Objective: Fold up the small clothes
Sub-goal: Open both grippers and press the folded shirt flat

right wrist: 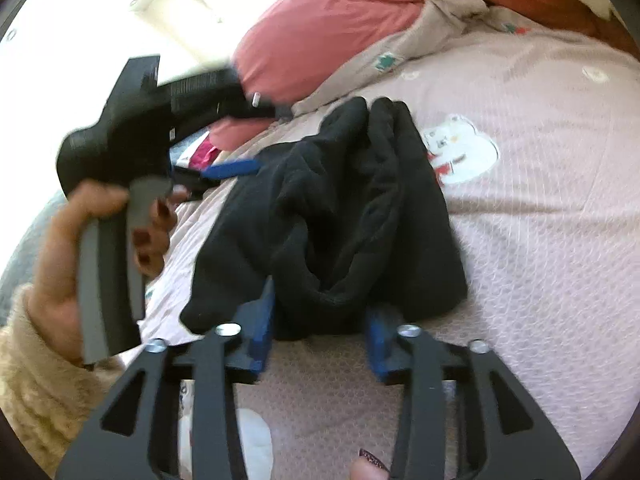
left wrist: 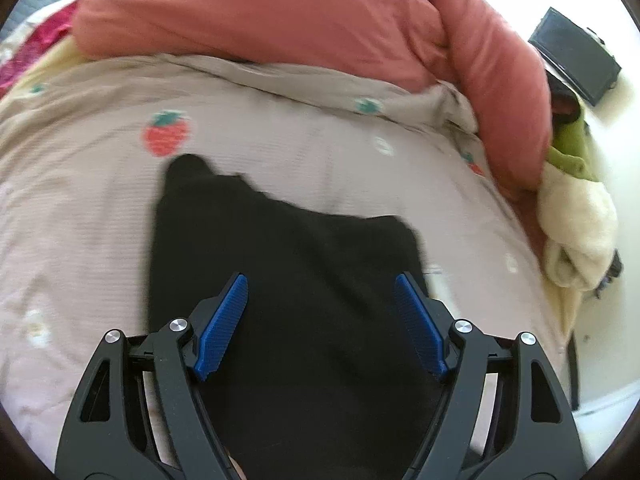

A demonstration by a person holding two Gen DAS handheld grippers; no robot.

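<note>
The small black knit garment (right wrist: 344, 216) lies bunched on my pinkish quilted bedspread with strawberry and cat prints (right wrist: 540, 240), near the salmon-red pillow (left wrist: 280, 12). My right gripper (right wrist: 320, 320) sits low at the garment's near edge, blue pads (right wrist: 262, 332) spread apart, the cloth's folded rim lying between them; I cannot tell whether they touch it. My left gripper (left wrist: 320, 304) hovers above the same dark cloth (left wrist: 288, 272), its blue ribbed pads (left wrist: 222, 328) wide apart with nothing between them. In the right view I see my left hand (right wrist: 100, 240), dark-polished nails, fleecy cream sleeve, wrapped round the grey handle, tilting that gripper's nose toward the garment's far side.
</note>
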